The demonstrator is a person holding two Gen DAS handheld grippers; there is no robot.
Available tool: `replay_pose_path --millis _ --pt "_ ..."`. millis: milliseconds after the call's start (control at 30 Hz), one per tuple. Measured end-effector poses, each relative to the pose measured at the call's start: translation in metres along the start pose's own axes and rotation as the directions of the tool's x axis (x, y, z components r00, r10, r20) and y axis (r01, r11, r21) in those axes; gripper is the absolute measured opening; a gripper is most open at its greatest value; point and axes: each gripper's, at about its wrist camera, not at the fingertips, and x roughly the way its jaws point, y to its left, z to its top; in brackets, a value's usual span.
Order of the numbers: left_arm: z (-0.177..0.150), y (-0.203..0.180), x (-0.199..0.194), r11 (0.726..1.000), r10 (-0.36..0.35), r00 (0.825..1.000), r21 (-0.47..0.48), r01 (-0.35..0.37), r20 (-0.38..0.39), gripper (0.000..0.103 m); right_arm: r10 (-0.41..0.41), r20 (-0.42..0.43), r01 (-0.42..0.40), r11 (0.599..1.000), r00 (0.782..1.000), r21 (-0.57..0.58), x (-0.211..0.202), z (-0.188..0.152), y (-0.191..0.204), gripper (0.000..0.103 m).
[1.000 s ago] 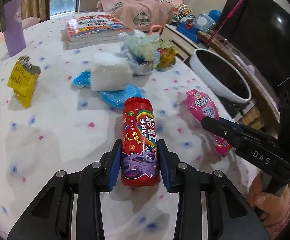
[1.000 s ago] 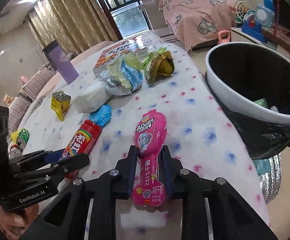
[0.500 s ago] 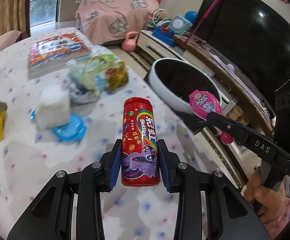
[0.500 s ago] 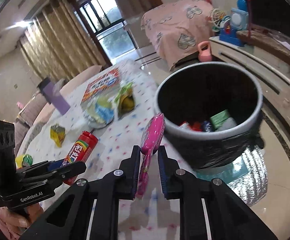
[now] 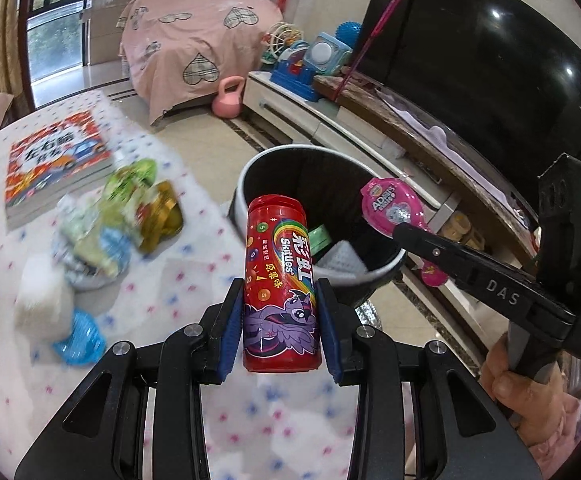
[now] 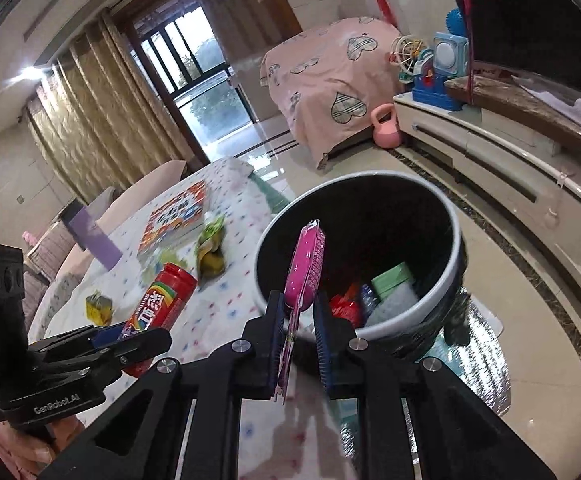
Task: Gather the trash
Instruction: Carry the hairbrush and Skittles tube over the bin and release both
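My left gripper (image 5: pixel 278 316) is shut on a red Skittles can (image 5: pixel 279 280), held upright in the air at the table's edge, just short of the trash bin (image 5: pixel 246 168). The can also shows in the right wrist view (image 6: pixel 162 300). My right gripper (image 6: pixel 298 320) holds a pink snack packet (image 6: pixel 306 264) edge-on over the near rim of the bin (image 6: pixel 456 240); the jaws stand slightly apart, with the packet against the left pad. The packet also shows in the left wrist view (image 5: pixel 390 204). The bin holds several pieces of trash.
On the spotted tablecloth (image 5: pixel 162 280) lie crumpled wrappers (image 5: pixel 130 208), a white tissue wad (image 5: pixel 40 304), a blue lid (image 5: pixel 80 340) and books (image 5: pixel 54 160). A yellow packet (image 6: pixel 98 306) and a purple box (image 6: pixel 94 236) lie further back. A TV cabinet (image 6: pixel 510 172) stands beyond the bin.
Both grippers have lifted their items off the table and swung right toward the bin. The pink packet has turned edge-on and now hangs over the bin's rim.
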Motion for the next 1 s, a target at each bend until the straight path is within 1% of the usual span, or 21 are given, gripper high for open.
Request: replay_pose_path --millis 233,400,767,933,967,1000 --pt "0.025 -0.014 0.023 1.0 -0.011 1.0 0.021 0.011 -0.015 0.033 -0.034 -0.011 0.034 0.999 0.999 -0.001 0.012 0.022 -0.02 0.015" --pt "0.035 -0.018 0.041 1.0 -0.007 0.999 0.029 0.009 -0.043 0.033 -0.056 -0.026 0.055 0.998 0.998 -0.014 0.023 0.033 -0.028 0.015" --pt "0.041 -0.023 0.066 0.999 0.012 0.997 0.037 -0.009 -0.077 0.033 -0.071 -0.066 0.071 0.997 0.995 -0.01 0.043 0.036 -0.041 0.015" --pt "0.045 -0.023 0.072 1.0 -0.003 0.995 0.026 0.006 -0.102 0.034 -0.077 -0.074 0.077 0.997 0.994 -0.012 0.047 0.039 -0.044 0.015" --pt "0.045 -0.023 0.072 1.0 -0.004 0.995 0.023 0.006 -0.104 0.036 -0.08 -0.075 0.079 0.997 0.994 -0.012 0.048 0.04 -0.045 0.018" --pt "0.045 -0.022 0.072 1.0 0.004 0.994 0.019 -0.002 -0.107 0.045 -0.081 -0.075 0.08 0.997 0.994 -0.011 0.048 0.041 -0.046 0.019"
